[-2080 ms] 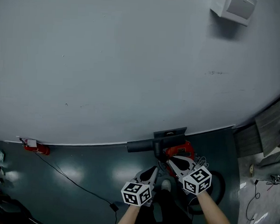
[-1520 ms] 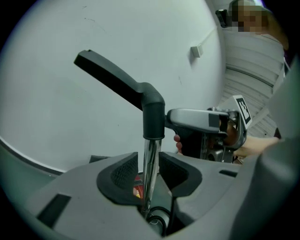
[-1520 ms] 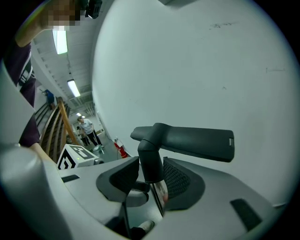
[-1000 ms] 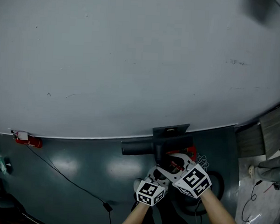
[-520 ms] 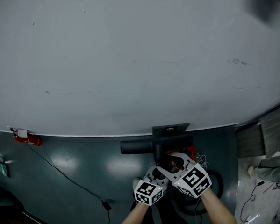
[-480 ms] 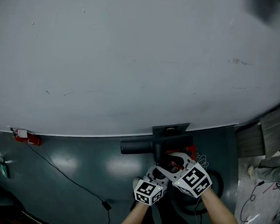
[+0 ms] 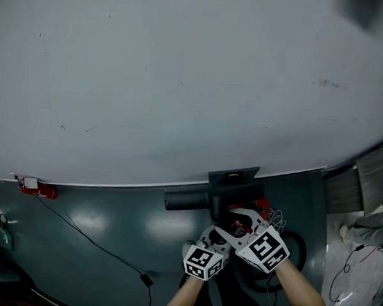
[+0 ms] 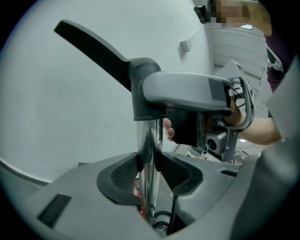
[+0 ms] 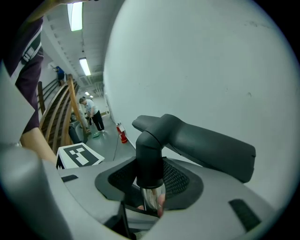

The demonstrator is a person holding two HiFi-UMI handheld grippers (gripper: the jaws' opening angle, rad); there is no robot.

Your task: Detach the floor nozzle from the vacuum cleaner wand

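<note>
The dark grey floor nozzle [image 7: 208,196] sits on top of the chrome wand, held up near the wall. In the left gripper view the chrome wand [image 8: 148,154] runs upright between the pads just below the nozzle [image 8: 183,91]; my left gripper [image 8: 149,171] is shut on it. In the right gripper view the nozzle's dark neck [image 9: 149,161] stands between the pads, with the chrome wand [image 9: 152,198] showing under it; my right gripper [image 9: 150,180] is shut on the neck. In the head view the left gripper [image 7: 214,237] and right gripper [image 7: 239,223] sit close together.
A pale wall [image 7: 182,85] fills most of the head view. On the dark floor lie a black cable [image 7: 103,250] and a red fire extinguisher [image 7: 36,188]. The red vacuum body [image 7: 258,205] and a coiled hose [image 7: 292,250] sit behind my grippers. People stand far off by a wooden rail [image 9: 75,112].
Two seconds ago the left gripper hung lower left, apart from the wand; it has since come up beside the right gripper onto the wand. Over the last second nothing visibly moved.
</note>
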